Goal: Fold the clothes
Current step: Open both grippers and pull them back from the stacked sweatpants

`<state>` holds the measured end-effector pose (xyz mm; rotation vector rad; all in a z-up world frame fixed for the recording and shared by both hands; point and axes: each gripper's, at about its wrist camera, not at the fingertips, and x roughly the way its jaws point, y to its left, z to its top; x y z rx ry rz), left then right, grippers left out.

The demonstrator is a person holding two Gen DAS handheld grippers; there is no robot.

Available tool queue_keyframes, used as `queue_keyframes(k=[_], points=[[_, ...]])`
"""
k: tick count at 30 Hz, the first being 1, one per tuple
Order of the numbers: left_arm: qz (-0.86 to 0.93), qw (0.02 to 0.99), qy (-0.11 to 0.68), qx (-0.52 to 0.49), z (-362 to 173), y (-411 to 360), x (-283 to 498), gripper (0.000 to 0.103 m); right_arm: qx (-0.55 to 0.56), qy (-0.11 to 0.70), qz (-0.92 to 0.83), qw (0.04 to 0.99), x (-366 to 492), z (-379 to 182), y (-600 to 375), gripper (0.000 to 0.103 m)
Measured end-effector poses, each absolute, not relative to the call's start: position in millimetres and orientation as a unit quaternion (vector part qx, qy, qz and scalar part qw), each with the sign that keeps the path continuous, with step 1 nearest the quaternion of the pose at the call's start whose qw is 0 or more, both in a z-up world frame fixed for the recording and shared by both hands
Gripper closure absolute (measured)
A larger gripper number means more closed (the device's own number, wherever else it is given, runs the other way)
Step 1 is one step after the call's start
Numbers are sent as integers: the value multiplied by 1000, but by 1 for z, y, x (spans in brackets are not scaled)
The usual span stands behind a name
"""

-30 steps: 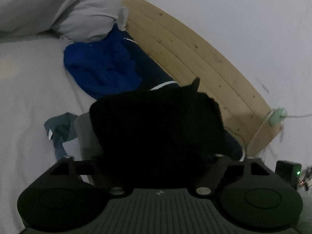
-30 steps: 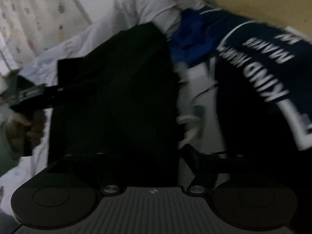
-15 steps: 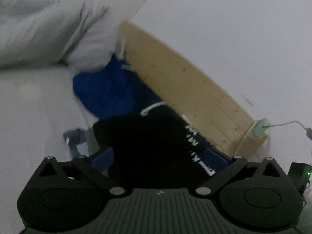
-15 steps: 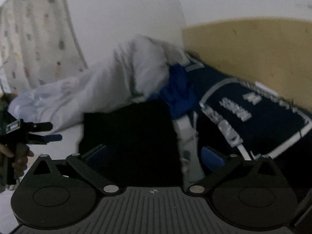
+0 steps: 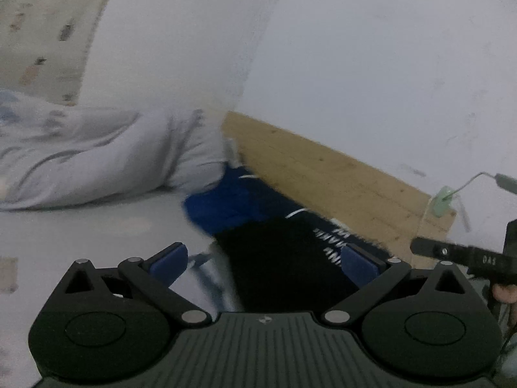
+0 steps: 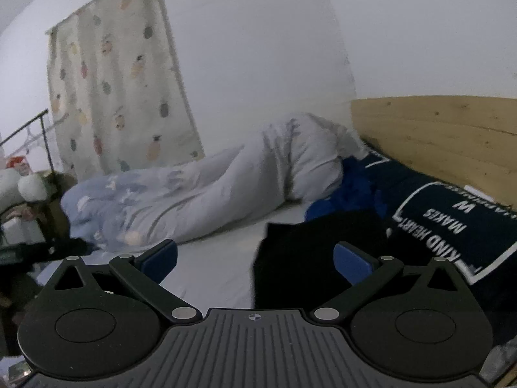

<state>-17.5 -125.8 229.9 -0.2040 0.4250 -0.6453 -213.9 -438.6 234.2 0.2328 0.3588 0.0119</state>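
In the left wrist view, the left gripper (image 5: 263, 260) stands spread wide and empty at lower centre; the black garment (image 5: 278, 258) lies on the white bed (image 5: 80, 232) between its blue pads (image 5: 169, 258).

In the right wrist view, the right gripper (image 6: 255, 258) is likewise spread and empty, the black garment (image 6: 307, 252) at lower right beside a navy lettered pillow (image 6: 452, 226).
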Motion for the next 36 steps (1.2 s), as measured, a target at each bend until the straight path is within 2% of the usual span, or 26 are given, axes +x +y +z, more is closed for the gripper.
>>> queue_keyframes(k=[17, 36], points=[[-144, 955, 244, -85, 188, -27, -130, 0, 79, 240, 83, 964, -242, 189, -291, 0], [-88, 965, 231, -88, 142, 2, -200, 0, 44, 280, 58, 957, -277, 129, -204, 0]])
